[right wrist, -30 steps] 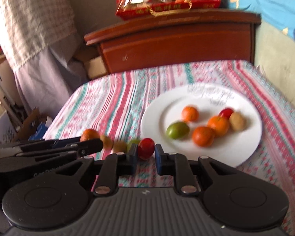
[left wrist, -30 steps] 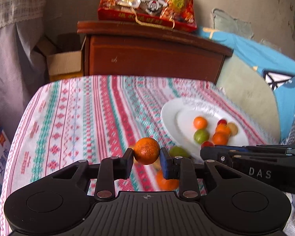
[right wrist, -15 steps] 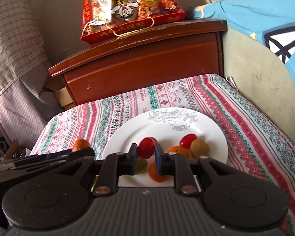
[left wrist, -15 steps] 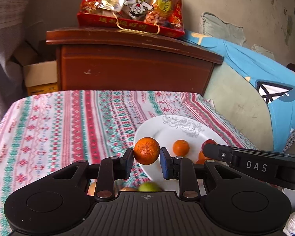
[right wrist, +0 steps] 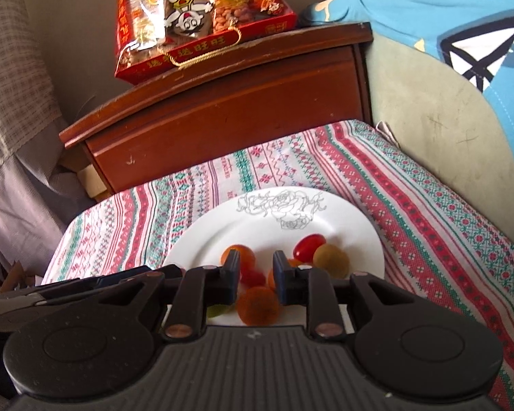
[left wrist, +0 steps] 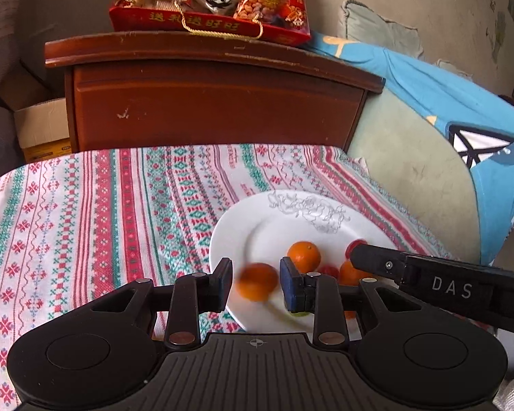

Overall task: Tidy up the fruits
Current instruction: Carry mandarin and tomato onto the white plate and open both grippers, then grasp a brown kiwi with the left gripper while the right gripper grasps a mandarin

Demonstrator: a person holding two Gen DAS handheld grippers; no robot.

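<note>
- Left wrist view: our left gripper (left wrist: 256, 284) hangs over the near-left rim of the white plate (left wrist: 233, 236), its jaws spread apart. A blurred orange (left wrist: 258, 281) sits in the gap between them, touching neither pad.
- On the plate we see a second orange (left wrist: 304, 256) nearer the middle, a third orange (left wrist: 350, 274) partly behind our other tool, and a small red tomato (left wrist: 328, 270) between them. A sliver of green fruit (left wrist: 300, 314) shows under the left gripper's right finger.
- Our right gripper (right wrist: 256, 275) also stands with its jaws parted and nothing held. A small red tomato (right wrist: 252, 276) lies on the plate (right wrist: 202, 250) in the gap, blurred.
- From the right wrist we see more in the plate: a blurred orange (right wrist: 258, 306) nearest us, an orange (right wrist: 244, 255) behind the left finger, an oblong red tomato (right wrist: 309, 245), and a brownish-green round fruit (right wrist: 330, 260) touching it.
- The plate rests on the striped tablecloth (left wrist: 96, 212). Behind stands a wooden cabinet (left wrist: 216, 102) with a red snack bag (left wrist: 212, 0) on top.
</note>
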